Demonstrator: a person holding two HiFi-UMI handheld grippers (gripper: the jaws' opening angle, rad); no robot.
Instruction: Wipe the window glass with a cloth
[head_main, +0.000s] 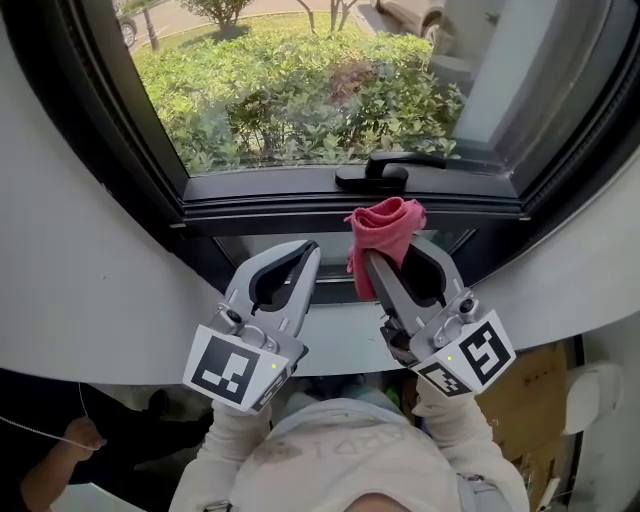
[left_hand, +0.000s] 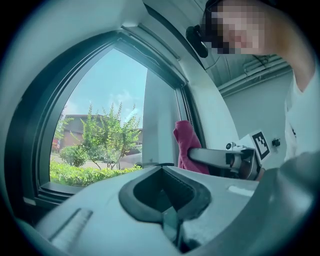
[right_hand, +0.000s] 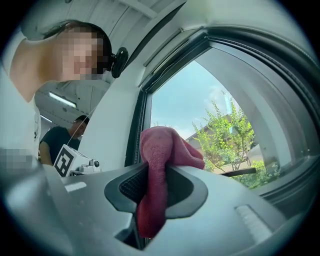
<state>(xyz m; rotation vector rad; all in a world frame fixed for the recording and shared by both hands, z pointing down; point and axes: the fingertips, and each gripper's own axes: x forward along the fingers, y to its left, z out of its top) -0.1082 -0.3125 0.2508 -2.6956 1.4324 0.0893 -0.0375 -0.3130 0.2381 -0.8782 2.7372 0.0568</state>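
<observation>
Right hand-held gripper (right_hand: 156, 176) pinches pink cloth (right_hand: 162, 145), tail hidden between jaws.

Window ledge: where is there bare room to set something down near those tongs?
The white ledge lies bare left of the left tongs, and again right of the right tongs, below the dark frame. The middle is crowded: both tongs sit close together, with the red cloth bunched just under the window handle.

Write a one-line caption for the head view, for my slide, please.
Right gripper clamps a red cloth near the black window handle; left gripper is shut and empty.
</observation>
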